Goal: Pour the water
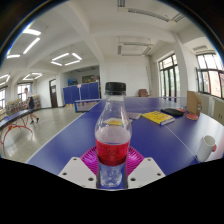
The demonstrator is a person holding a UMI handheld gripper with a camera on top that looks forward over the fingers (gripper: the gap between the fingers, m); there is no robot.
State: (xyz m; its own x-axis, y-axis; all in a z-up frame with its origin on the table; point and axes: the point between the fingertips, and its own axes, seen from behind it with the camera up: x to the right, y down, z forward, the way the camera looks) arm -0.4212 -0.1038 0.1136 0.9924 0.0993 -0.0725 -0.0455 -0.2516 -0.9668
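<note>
A clear plastic bottle (112, 135) with a red label stands upright between my fingers, above the blue table-tennis table (70, 140). My gripper (112, 158) is shut on the bottle at the red label band, with the pink pads (89, 157) pressed on both sides. The bottle holds clear liquid below the label. A white cup (206, 147) stands at the table's right edge, well beyond and to the right of my fingers.
A yellow book or box (157, 118) lies on the table ahead to the right, with a brown object (192, 104) further right. More blue tables (80, 93) stand at the far left of the hall, with windows on the right wall.
</note>
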